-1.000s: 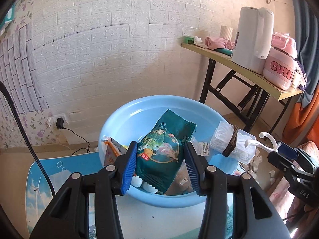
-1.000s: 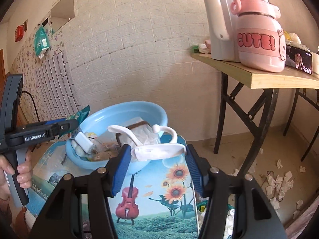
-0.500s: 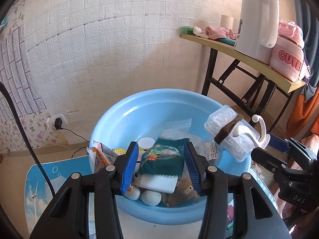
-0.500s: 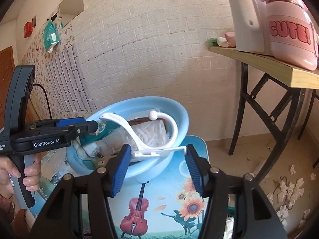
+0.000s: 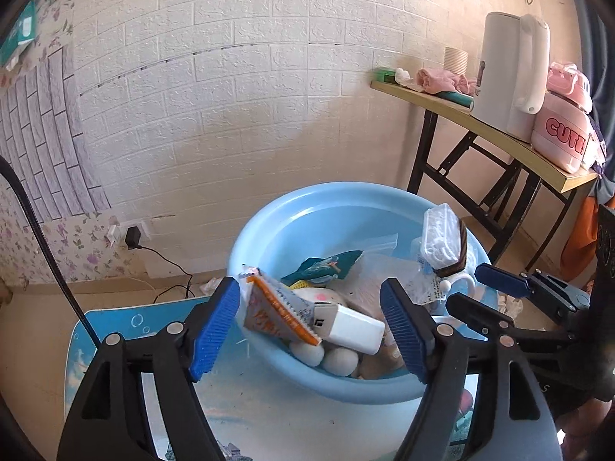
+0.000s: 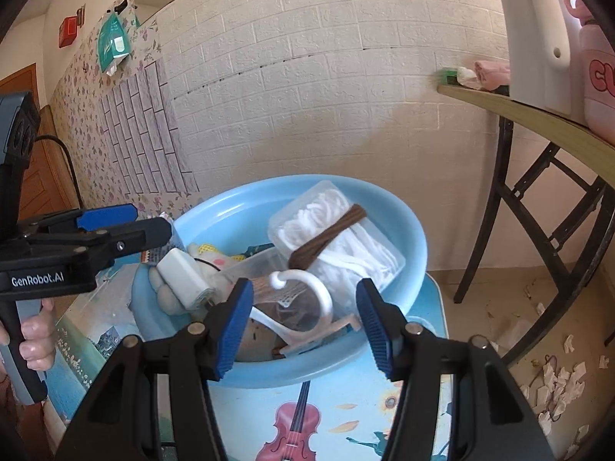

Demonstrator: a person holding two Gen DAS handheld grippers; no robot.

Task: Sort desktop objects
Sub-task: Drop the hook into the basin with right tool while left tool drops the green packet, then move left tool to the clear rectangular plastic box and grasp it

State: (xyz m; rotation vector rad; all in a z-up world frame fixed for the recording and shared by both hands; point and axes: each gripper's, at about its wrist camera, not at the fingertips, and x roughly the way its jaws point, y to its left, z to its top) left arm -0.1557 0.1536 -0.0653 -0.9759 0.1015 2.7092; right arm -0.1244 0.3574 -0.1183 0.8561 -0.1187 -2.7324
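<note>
A blue basin (image 5: 292, 215) is seen on a printed tabletop (image 6: 384, 415), already crowded with small goods.

Left gripper (image 5: 311, 322): the jaws have just been opening and now stand wide, nothing pressed by the blue pads. The green snack packet (image 5: 326, 265) is lying loose in the basin, at about 12 o'clock from the gripper's gap. An orange-edged packet (image 5: 276, 311) and a white charger block (image 5: 346, 326) are propped over the near rim between the jaws, untouched.

Right gripper (image 6: 303, 319): partly closed, with a white plastic hook (image 6: 307, 299) held across the pads by its flat base plate, over the basin's near rim. Whether the plate is firmly pinched cannot be told for certain; it is judged to be held.

Handling notes, judged: the hook is light, stiff and smooth, so it is likely to swivel if gripped on the curved arm; the flat plate is the better purchase. The clear box of cotton swabs (image 6: 338, 238), banded with a brown hair tie (image 6: 326, 234), lies at 12 o'clock from the hook and is probably light but thin-walled. The snack packet is soft, crinkly and slippery; it is best pinched at a sealed edge.
</note>
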